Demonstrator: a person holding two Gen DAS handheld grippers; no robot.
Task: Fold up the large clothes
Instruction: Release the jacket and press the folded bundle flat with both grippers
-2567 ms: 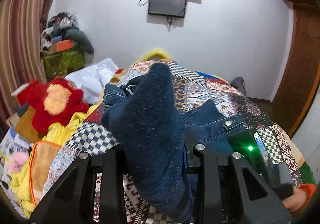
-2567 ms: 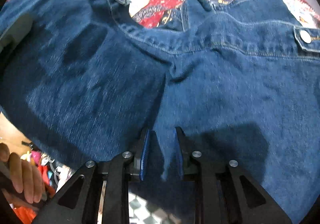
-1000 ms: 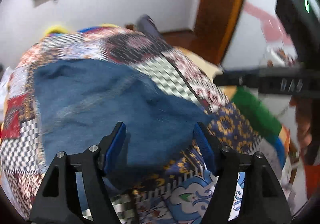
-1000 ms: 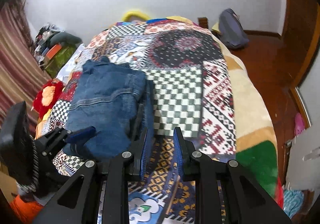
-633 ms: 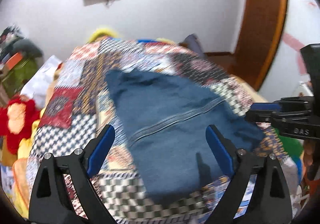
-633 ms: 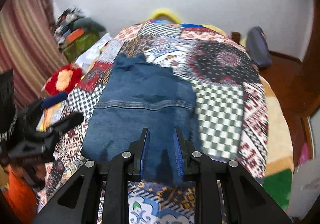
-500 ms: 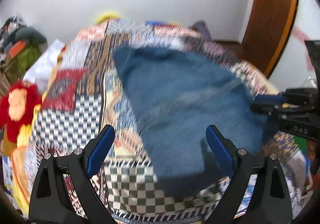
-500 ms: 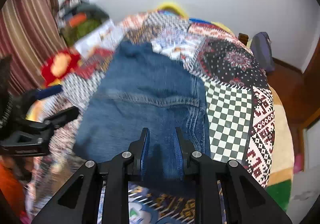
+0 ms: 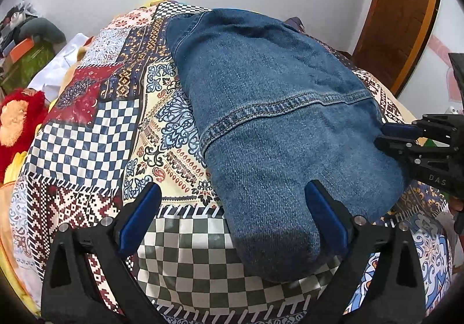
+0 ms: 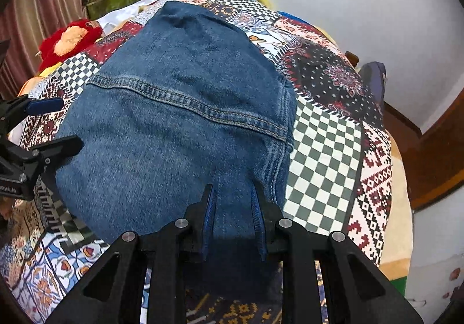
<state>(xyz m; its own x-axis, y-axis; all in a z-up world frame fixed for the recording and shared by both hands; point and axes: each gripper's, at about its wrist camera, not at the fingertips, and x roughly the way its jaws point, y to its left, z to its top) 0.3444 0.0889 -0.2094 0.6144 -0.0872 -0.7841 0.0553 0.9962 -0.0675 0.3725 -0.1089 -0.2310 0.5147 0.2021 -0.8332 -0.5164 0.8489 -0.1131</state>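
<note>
One denim jacket (image 9: pixel 278 127), folded, lies on the patchwork bedspread (image 9: pixel 87 132), long axis near to far. Left gripper (image 9: pixel 232 216) has just been opening, now wide, straddling the near-left corner, gripping nothing. Right gripper (image 10: pixel 233 214) nearly shut over the near-right edge; a pinch of denim looks likely, unclear. Two grippers, both at the near hem.

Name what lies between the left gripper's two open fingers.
In the left wrist view, the left gripper straddles patchwork bedspread and the denim garment's near-left edge.
</note>
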